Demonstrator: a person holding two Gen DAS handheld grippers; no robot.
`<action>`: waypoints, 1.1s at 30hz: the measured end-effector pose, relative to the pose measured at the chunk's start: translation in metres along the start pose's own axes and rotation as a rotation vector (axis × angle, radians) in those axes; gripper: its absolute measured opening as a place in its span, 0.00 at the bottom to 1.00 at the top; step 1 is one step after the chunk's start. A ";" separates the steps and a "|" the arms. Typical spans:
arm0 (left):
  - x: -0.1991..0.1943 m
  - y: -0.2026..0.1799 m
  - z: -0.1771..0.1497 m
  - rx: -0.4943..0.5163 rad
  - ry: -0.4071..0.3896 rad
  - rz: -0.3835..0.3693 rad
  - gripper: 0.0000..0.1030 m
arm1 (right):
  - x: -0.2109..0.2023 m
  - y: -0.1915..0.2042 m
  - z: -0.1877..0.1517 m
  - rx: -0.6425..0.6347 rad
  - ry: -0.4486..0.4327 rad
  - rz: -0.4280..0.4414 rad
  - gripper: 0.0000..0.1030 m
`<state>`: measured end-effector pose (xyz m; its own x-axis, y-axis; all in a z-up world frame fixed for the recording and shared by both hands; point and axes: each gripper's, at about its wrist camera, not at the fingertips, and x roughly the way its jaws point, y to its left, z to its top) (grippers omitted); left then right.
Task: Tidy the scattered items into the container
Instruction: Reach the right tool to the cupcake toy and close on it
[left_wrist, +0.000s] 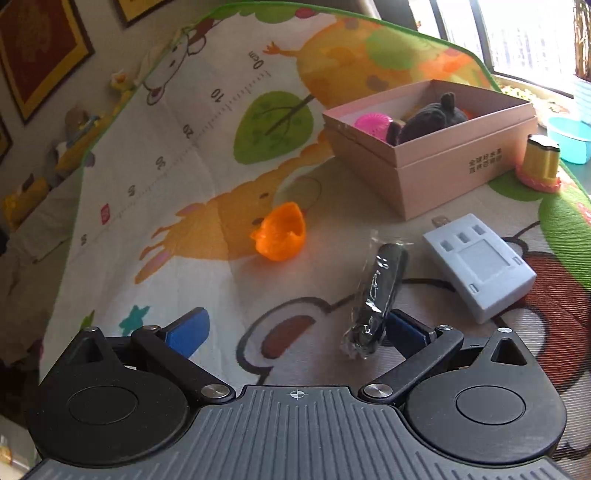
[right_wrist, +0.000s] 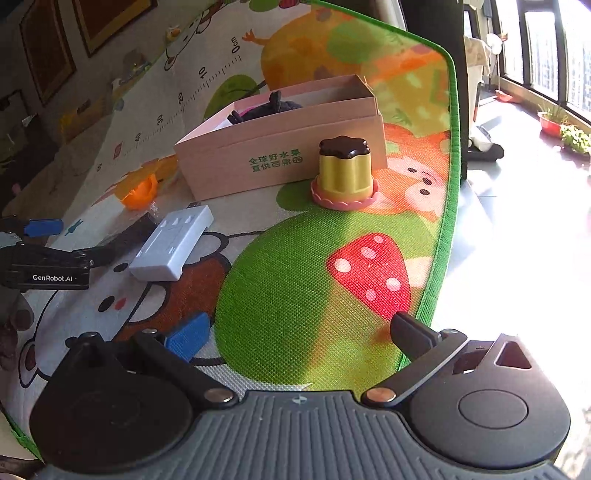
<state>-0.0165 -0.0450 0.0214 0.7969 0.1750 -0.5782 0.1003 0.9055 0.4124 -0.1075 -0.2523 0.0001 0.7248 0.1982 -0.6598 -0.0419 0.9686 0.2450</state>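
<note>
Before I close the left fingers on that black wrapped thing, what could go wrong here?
The black item in clear wrap lies beside the right finger rather than between the open left gripper, so closing now would likely miss it. Its loose, glossy film could slip or be pinched alone. The white plug adapter sits close beside it and might get nudged. The pink box already holds a dark plush toy, so dropping space looks limited.

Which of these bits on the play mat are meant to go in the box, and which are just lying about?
For the job: orange shell, wrapped black item, white adapter, pudding toy, pink box.

Lying about: blue basin, plant pots.
</note>
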 end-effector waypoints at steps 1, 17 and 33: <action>0.002 0.008 0.001 -0.011 0.004 0.046 1.00 | 0.001 0.001 0.002 0.003 0.009 -0.002 1.00; -0.031 -0.025 0.002 -0.163 -0.055 -0.412 1.00 | 0.011 0.003 0.073 -0.269 -0.130 -0.137 0.77; -0.022 -0.051 0.003 -0.089 -0.049 -0.479 1.00 | 0.012 0.027 0.049 -0.183 -0.045 -0.049 0.43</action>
<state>-0.0377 -0.0958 0.0153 0.7009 -0.2863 -0.6533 0.4134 0.9094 0.0449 -0.0661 -0.2314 0.0334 0.7586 0.1470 -0.6347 -0.1271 0.9889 0.0772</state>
